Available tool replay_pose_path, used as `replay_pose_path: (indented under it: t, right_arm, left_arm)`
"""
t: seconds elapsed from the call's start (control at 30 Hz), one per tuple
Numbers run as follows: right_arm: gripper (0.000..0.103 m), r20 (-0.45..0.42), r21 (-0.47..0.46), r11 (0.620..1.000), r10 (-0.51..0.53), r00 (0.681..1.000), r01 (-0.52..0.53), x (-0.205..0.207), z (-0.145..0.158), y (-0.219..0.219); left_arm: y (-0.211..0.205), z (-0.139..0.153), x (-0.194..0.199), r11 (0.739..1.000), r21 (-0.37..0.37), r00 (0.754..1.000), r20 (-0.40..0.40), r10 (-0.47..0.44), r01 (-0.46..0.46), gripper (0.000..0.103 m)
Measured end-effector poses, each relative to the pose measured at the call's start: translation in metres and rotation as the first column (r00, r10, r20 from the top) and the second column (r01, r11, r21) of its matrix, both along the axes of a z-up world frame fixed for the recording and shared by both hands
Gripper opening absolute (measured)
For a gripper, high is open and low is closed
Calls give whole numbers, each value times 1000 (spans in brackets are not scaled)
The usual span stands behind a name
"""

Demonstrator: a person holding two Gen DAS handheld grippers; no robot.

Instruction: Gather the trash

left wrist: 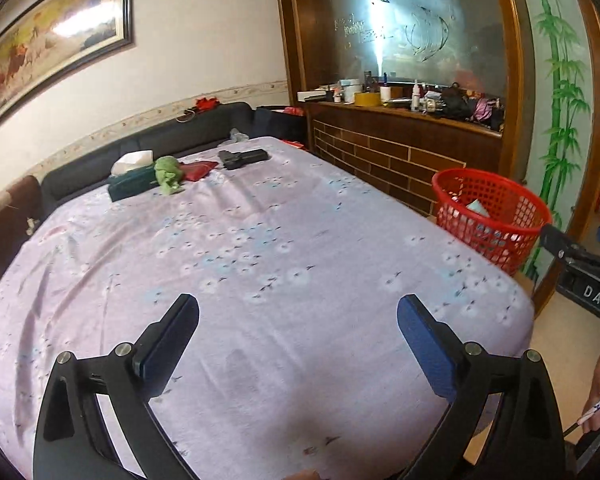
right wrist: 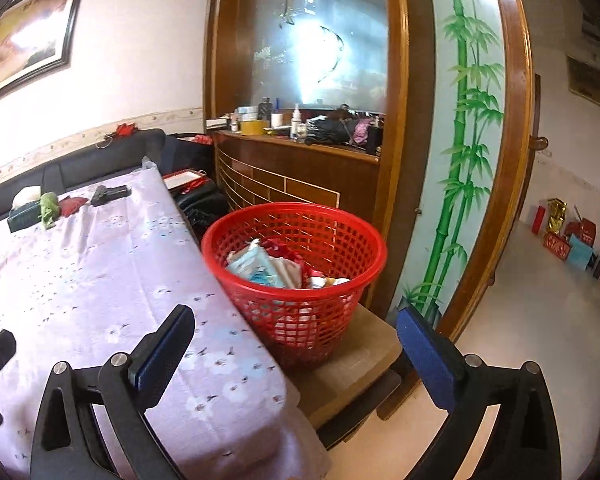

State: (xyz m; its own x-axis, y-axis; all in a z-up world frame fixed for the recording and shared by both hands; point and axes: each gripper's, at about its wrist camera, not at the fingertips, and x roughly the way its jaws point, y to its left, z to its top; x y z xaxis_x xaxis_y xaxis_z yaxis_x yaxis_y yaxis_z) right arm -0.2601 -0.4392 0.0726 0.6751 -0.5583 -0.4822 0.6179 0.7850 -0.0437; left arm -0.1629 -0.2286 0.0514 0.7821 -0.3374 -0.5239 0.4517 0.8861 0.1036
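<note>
From your left wrist camera, your left gripper (left wrist: 298,308) hangs over the near part of a table draped in a pale lilac cloth printed with small white flowers (left wrist: 284,216). Its two blue-padded jaws stand wide apart with nothing between them. At the table's far edge sit a dark green tissue box with white tissue sticking out (left wrist: 134,178), a crumpled green cloth (left wrist: 168,174), a flat red pouch (left wrist: 198,170) and a black rectangular device (left wrist: 244,157), all close together. Beyond the table's right edge stands a round red plastic mesh basket (left wrist: 492,216). Part of your right gripper (left wrist: 584,276) enters at the right border.

From your right wrist camera, your right gripper (right wrist: 296,322) points toward the table's near right corner and the basket (right wrist: 296,276). Its jaws are also spread wide and empty. The basket rests on a low brown stool or bench (right wrist: 352,364), just beside the table's right edge, and holds crumpled paper and packaging in white, light blue and red (right wrist: 276,266); the single pieces are hard to tell apart. Behind it stands a cluttered dark wooden cabinet (right wrist: 300,168).
</note>
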Motion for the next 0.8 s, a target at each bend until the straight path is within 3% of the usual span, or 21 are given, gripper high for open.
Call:
replay_pose_path:
  t: [0.23,0.53,0.8]
  right_arm:
    - [102,6,-49,999,21,1000,-21,1,-1,18]
    - [102,7,-42,999,25,1000,-25,1,-3,19]
    - [102,5,-42,999,26,1000,-26,3,-3,19]
  left_arm:
    - [0,1,-5,998,47,998,52,37,-39,101]
    - [-2,-2,-12,993,90,991,114,69,-80,101]
    - [-2,-3,-13,993,96,992,109,60,-71,101]
